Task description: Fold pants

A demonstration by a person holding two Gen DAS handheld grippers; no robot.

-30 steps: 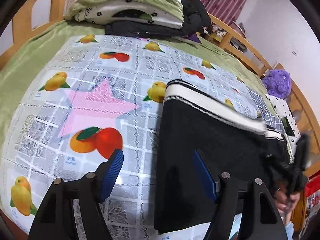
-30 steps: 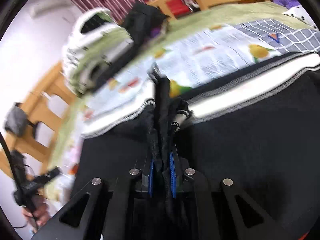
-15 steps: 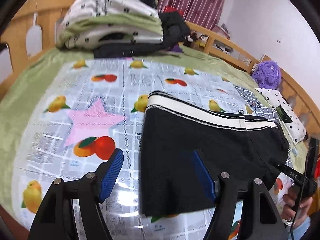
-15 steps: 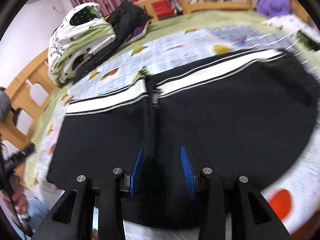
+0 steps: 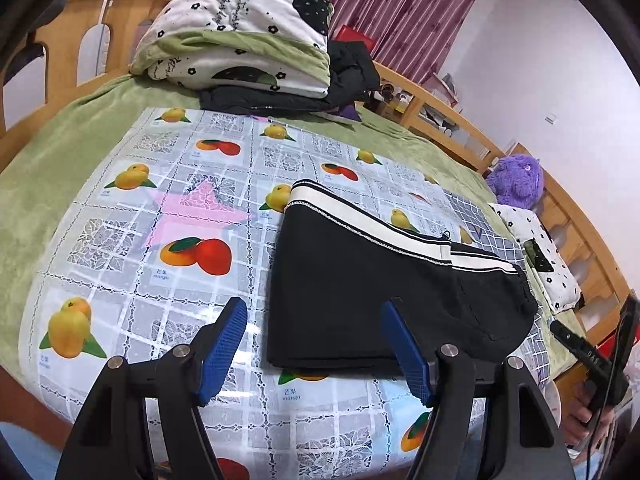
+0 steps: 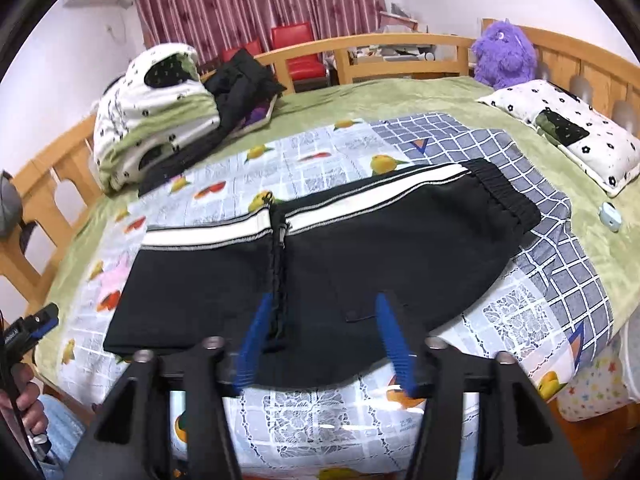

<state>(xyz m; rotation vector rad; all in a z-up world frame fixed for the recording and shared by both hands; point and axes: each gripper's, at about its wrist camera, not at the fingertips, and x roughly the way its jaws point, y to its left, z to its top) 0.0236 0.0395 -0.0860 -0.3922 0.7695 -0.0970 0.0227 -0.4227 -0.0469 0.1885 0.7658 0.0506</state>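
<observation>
Black pants (image 6: 360,248) with a white side stripe lie folded flat on the fruit-print cloth (image 5: 192,288) on the bed; they also show in the left wrist view (image 5: 360,292). The elastic waistband (image 6: 504,192) lies at the right end and a black drawstring (image 6: 278,280) runs across the middle. My left gripper (image 5: 316,346) is open and empty, held back over the pants' near left edge. My right gripper (image 6: 324,336) is open and empty, held back over the pants' near edge, above the drawstring end.
A folded flower-print quilt (image 5: 244,36) and black clothes (image 5: 348,76) are stacked at the far end. A purple plush toy (image 6: 504,52) and a flower-print pillow (image 6: 568,132) sit at the right. Wooden bed rails (image 6: 384,56) surround the green sheet (image 6: 400,96).
My right gripper let go of the pants' fabric, opened and drew back. The pants now lie flat and folded. My left gripper stayed open and drew back and up a little.
</observation>
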